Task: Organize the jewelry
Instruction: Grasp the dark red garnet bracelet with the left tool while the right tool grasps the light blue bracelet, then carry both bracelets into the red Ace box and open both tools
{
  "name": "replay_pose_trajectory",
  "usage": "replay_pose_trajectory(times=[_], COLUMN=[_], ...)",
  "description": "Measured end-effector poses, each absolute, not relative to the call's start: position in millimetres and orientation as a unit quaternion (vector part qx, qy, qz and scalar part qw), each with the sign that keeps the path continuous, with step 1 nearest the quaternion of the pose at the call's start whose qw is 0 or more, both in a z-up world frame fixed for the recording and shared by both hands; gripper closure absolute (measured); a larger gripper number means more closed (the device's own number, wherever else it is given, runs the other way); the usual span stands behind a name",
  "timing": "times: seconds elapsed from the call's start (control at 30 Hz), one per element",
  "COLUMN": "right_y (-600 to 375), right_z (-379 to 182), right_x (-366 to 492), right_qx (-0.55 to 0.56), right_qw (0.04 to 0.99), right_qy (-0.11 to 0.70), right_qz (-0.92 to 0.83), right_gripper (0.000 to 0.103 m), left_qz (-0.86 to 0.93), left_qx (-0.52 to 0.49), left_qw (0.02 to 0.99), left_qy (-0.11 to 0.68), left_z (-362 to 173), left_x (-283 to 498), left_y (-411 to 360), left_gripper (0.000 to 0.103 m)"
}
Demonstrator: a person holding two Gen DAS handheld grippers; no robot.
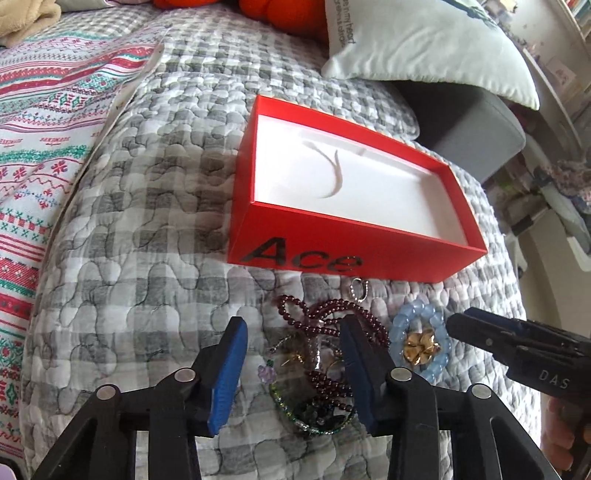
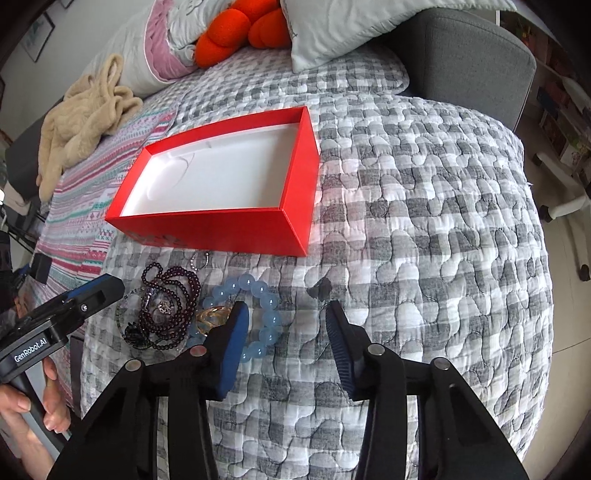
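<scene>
A red open box [image 1: 332, 254] [image 2: 207, 232] with a white lining stands on the quilted bed. In front of it lies a pile of jewelry: a dark red bead necklace [image 1: 328, 325] [image 2: 173, 291], a green bead piece [image 1: 314, 413], a light blue bead bracelet [image 1: 406, 317] [image 2: 267, 317] and a gold flower piece [image 1: 421, 347] [image 2: 212, 317]. My left gripper [image 1: 295, 354] is open, its fingers either side of the necklace pile. My right gripper [image 2: 286, 332] is open just right of the blue bracelet and holds nothing.
A grey checked quilt [image 2: 424, 229] covers the bed. A striped blanket [image 1: 44, 147] lies at the left, a white pillow [image 1: 424, 40] and orange cushions [image 2: 240, 26] at the back. The bed edge and a grey chair [image 2: 465, 59] are at the right.
</scene>
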State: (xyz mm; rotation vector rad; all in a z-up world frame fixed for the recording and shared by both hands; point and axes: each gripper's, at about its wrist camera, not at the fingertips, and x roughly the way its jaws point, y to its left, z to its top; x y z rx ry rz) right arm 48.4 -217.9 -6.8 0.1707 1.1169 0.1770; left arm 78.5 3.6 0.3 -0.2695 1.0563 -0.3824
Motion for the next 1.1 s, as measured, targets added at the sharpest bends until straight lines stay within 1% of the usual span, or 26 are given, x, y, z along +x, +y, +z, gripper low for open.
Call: replay_pose_trajectory(times=[0.07, 0.13, 0.2, 0.27, 0.33, 0.43, 0.47, 0.5, 0.57, 0.6, 0.77, 1.1], right_y=[-218.0, -217.8, -215.7, -211.5, -208.4, -206.4, -206.2, -206.6, -206.9, -207.3, -204.4, -198.2], right_z=[-10.1, -14.4, -17.4, -18.8, -19.1, -19.6, -19.5, -19.5, -20.4, -20.7, -16.4, 29.1], right_x=[51.7, 54.4, 56.2, 56.7, 56.0, 54.4, 53.6, 52.6, 50.9, 50.1, 43.7, 24.4], right_qx=[0.079, 0.076, 0.078, 0.066, 0.057, 0.048, 0.047, 0.046, 0.044, 0.044, 0.057, 0.08], right_qw=[0.839, 0.836, 0.834, 0.836, 0.836, 0.837, 0.838, 0.838, 0.84, 0.841, 0.845, 0.869], right_qy=[0.532, 0.536, 0.538, 0.537, 0.537, 0.536, 0.534, 0.533, 0.531, 0.53, 0.523, 0.475], right_qz=[0.084, 0.086, 0.095, 0.097, 0.101, 0.102, 0.102, 0.102, 0.101, 0.101, 0.098, 0.111], right_gripper=[0.067, 0.073, 0.074, 0.076, 0.08, 0.082, 0.083, 0.085, 0.088, 0.09, 0.091, 0.091], left_qz=[-0.183, -0.191, -0.199, -0.202, -0.2, -0.18, -0.17, -0.158, -0.146, -0.147, -0.186, -0.233], left_qx=[-0.125, -0.119, -0.107, -0.099, -0.101, -0.104, -0.096, -0.087, -0.08, -0.083, -0.12, -0.156], left_qw=[0.833, 0.829, 0.828, 0.826, 0.824, 0.825, 0.827, 0.833, 0.839, 0.84, 0.83, 0.838], left_qy=[0.507, 0.512, 0.513, 0.517, 0.521, 0.526, 0.527, 0.523, 0.517, 0.516, 0.511, 0.469], left_z=[0.3, 2.7, 3.6, 1.7, -2.5, -13.1, -16.4, -17.6, -15.8, -14.8, -3.4, 36.9], left_x=[78.0, 73.7, 68.7, 66.0, 65.1, 64.8, 65.2, 63.9, 61.9, 61.1, 62.1, 54.5], left_y=[0.5, -2.4, -6.4, -10.7, -14.5, -19.7, -21.8, -23.3, -25.0, -24.1, -12.0, -6.7], left_gripper=[0.067, 0.068, 0.071, 0.072, 0.072, 0.073, 0.078, 0.086, 0.092, 0.098, 0.099, 0.099])
